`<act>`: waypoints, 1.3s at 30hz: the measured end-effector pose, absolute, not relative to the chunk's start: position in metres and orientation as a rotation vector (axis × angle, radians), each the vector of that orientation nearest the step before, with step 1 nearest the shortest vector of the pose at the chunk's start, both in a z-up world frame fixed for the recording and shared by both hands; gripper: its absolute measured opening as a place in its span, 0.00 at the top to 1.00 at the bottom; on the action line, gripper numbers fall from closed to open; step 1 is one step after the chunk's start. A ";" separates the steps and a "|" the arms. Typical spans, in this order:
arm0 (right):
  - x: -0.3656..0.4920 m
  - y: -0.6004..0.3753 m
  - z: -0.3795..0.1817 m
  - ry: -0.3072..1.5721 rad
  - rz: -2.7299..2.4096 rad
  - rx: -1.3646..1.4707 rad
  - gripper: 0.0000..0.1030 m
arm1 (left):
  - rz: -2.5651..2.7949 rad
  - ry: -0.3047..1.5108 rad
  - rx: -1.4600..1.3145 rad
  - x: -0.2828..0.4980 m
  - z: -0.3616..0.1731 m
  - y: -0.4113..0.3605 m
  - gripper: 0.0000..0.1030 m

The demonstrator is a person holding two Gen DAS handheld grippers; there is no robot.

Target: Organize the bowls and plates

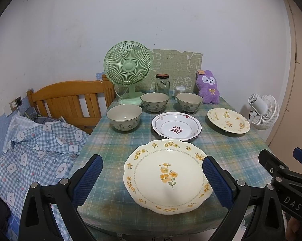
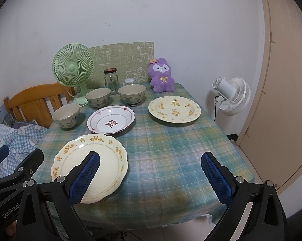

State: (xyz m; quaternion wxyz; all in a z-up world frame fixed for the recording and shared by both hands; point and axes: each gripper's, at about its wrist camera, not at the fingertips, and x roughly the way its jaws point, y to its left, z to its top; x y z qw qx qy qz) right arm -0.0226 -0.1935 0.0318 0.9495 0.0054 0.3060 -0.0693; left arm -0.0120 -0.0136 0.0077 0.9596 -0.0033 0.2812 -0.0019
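Note:
A cream plate with yellow flowers (image 1: 167, 177) (image 2: 102, 160) lies near the table's front edge. Behind it lies a white plate with a red motif (image 1: 176, 125) (image 2: 110, 119). A second cream flowered plate (image 1: 228, 120) (image 2: 174, 109) lies at the back right. Three grey-green bowls stand behind: left (image 1: 124, 116) (image 2: 66, 115), middle (image 1: 154, 101) (image 2: 97, 96), right (image 1: 189, 101) (image 2: 132, 93). My left gripper (image 1: 152, 177) is open, above the near plate's front. My right gripper (image 2: 150, 175) is open, to the right of that plate, above the tablecloth.
A green fan (image 1: 128, 70), a glass jar (image 1: 162, 84) and a purple plush toy (image 1: 208, 88) stand along the table's back edge. A white fan (image 2: 231, 95) is mounted beyond the right edge. A wooden bed with checked bedding (image 1: 30, 150) lies left.

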 end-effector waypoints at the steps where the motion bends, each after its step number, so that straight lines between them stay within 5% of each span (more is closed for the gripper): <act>1: -0.023 -0.193 0.032 0.622 -0.141 0.012 0.01 | -0.004 0.570 -0.007 -0.012 0.008 -0.014 0.03; 26: 0.025 -0.182 0.023 0.698 -0.122 0.021 0.09 | -0.041 0.611 0.025 0.022 0.005 -0.009 0.14; 39: 0.097 -0.155 -0.028 0.873 -0.127 0.038 0.18 | -0.049 0.795 0.020 0.098 -0.044 0.016 0.23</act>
